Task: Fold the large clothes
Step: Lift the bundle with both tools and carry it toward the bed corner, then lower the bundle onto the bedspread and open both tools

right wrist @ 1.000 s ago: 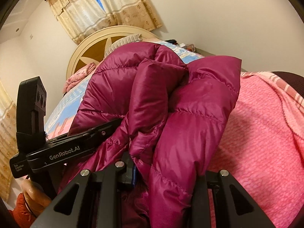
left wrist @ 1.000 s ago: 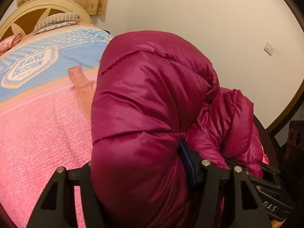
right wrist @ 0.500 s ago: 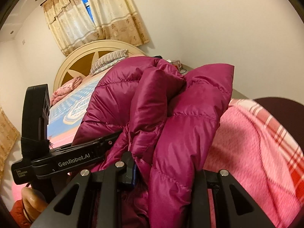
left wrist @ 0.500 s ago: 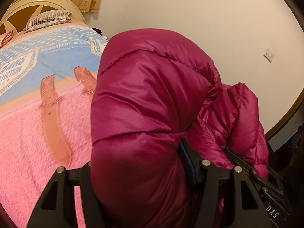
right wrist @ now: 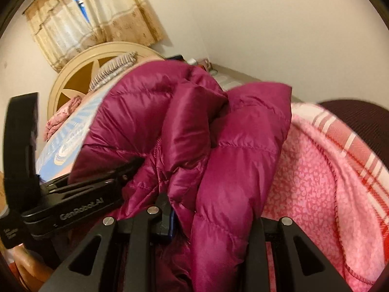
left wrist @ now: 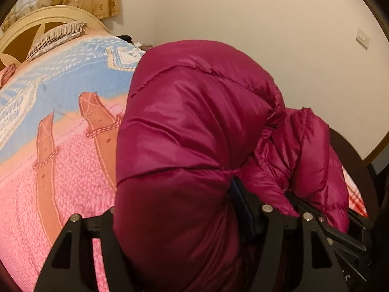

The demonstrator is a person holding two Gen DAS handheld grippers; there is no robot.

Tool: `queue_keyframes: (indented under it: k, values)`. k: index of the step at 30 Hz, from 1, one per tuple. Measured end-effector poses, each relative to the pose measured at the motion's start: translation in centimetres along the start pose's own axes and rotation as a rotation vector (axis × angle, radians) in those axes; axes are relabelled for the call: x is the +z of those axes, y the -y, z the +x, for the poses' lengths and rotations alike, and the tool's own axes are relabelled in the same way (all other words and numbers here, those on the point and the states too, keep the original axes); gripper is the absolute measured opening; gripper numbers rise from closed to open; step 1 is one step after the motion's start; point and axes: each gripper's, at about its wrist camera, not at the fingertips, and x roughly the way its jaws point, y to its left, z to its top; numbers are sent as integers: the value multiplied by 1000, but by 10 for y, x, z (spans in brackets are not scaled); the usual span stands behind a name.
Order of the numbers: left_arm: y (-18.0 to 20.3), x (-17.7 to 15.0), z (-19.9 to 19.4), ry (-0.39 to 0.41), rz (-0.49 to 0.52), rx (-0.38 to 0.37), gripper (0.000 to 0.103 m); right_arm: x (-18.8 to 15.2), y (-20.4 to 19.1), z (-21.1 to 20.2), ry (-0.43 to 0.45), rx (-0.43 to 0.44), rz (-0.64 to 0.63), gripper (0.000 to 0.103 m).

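Nearest the left wrist camera, the left gripper (left wrist: 173, 221) had a fat quilted bulge of the magenta down jacket (left wrist: 194, 131) wedged between its two fingers, and its jaws were opening at that moment, though the fabric still filled the gap and pressed against the blue pad on the right-hand finger. The main risk, as I judged it, lay here: the shell looked slick and the filling springy, so a loosening hold could let the bundle slide out and puff open, undoing whatever fold had been gathered. On the other side the right gripper (right wrist: 209, 228) was clamped narrowly on a thinner fold of the same jacket, the cloth pinched between its fingers and spilling forward over them; if one side let go while the other kept its hold, the weight would likely swing and twist the garment. The two tools sat close together, the left one's black body lying just beside the jacket in the right wrist view. The jacket was held up above the pink blanket (right wrist: 316, 175) on the bed, with the blue patterned spread (left wrist: 60, 90) farther off, then the striped pillow (left wrist: 56, 36), the cream headboard (right wrist: 80, 73) and the curtains (right wrist: 92, 17).
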Motion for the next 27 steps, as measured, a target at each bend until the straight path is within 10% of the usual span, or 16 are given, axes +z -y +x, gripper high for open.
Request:
queue_keyframes:
  k: [11,22,27]
  values:
    - [5,0,17,18,14,60,86,-2,17,8,-3,55,43,31]
    - [12,-3,13,37,42,96,87,-34,-22,-121,210,-24,-164,29]
    - [14,-9,2,30,54,105,87,-38,-46,-95,94,-4,-207,16]
